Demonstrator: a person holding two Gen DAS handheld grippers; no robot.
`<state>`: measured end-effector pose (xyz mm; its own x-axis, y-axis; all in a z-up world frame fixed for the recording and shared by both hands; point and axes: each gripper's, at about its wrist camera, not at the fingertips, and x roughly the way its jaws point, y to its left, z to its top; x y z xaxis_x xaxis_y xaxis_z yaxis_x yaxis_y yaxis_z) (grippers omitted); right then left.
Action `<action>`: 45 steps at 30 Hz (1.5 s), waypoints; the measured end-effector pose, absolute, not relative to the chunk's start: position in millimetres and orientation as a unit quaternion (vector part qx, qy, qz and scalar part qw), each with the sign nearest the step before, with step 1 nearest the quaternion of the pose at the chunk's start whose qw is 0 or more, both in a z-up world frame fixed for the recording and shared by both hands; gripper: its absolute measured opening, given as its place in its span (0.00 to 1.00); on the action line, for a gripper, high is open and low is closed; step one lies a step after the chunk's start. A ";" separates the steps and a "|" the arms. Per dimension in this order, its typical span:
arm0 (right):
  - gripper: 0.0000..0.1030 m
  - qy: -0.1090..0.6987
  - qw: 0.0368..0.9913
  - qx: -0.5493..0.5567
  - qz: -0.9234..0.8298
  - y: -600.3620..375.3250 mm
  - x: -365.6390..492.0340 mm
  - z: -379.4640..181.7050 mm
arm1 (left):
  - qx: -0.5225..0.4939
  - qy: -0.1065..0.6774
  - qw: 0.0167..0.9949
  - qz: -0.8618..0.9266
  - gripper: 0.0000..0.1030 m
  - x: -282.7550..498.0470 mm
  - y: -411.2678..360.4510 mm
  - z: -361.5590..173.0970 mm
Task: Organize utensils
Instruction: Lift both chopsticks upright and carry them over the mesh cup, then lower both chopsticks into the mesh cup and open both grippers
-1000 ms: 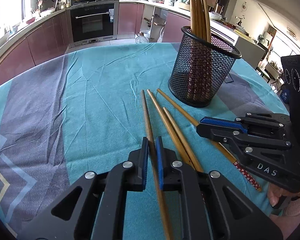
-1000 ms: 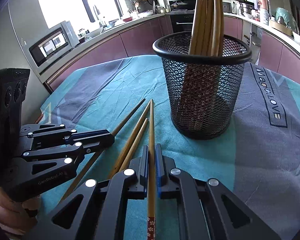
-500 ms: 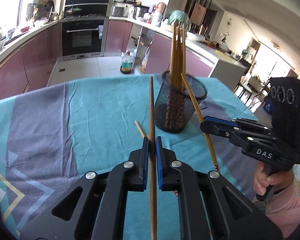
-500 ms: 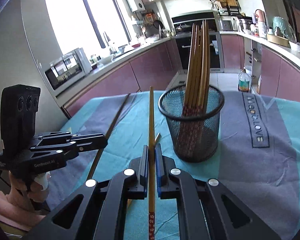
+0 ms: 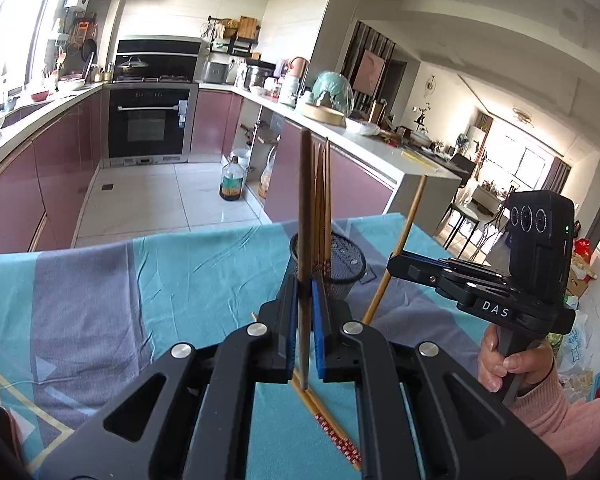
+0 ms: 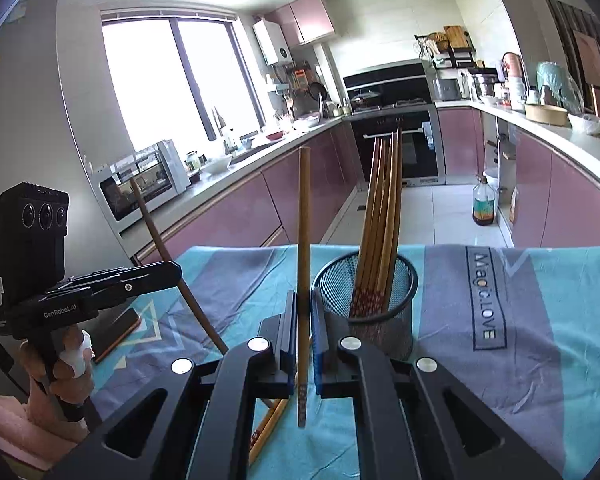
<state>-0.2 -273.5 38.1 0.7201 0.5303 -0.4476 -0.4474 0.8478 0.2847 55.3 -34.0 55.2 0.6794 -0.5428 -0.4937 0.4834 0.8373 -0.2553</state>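
My left gripper (image 5: 305,280) is shut on a dark wooden chopstick (image 5: 305,208) that stands upright above the table. My right gripper (image 6: 303,298) is shut on a lighter chopstick (image 6: 303,216) with a red patterned end, also upright. The black mesh holder (image 6: 380,312) with several chopsticks stands just ahead of both grippers. In the left wrist view the right gripper (image 5: 396,262) appears to the right with its chopstick (image 5: 400,248) slanted. In the right wrist view the left gripper (image 6: 172,270) shows at left. Two chopsticks (image 5: 328,424) lie on the cloth below.
A teal and grey tablecloth (image 6: 540,340) covers the table. A dark phone-like slab (image 6: 116,330) lies at the left of the table. Kitchen counters, an oven (image 5: 148,124) and a bottle (image 5: 231,184) on the floor lie beyond the far edge.
Both grippers have lifted their chopsticks off the cloth and tipped them upright. The holder now looks smaller and lower in both views. Two chopsticks stay on the table.
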 end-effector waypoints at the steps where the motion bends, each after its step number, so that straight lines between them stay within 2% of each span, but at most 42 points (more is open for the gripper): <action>1: 0.05 0.261 0.925 0.078 0.265 -274.2 0.7 41.4 | -0.054 0.282 0.915 -0.282 0.07 56.1 -33.0 58.6; 15: 0.05 0.193 0.945 0.063 0.255 -286.8 16.4 100.4 | -0.057 0.215 0.928 -0.298 0.07 78.8 -51.3 120.6; 25: 0.05 0.178 0.952 0.066 0.238 -295.3 41.4 112.5 | -0.048 0.202 0.934 -0.292 0.07 105.0 -75.7 141.8; 45: 0.07 0.303 0.927 0.061 0.210 -277.5 90.8 43.6 | 0.047 0.327 0.899 -0.286 0.08 155.7 -121.1 69.0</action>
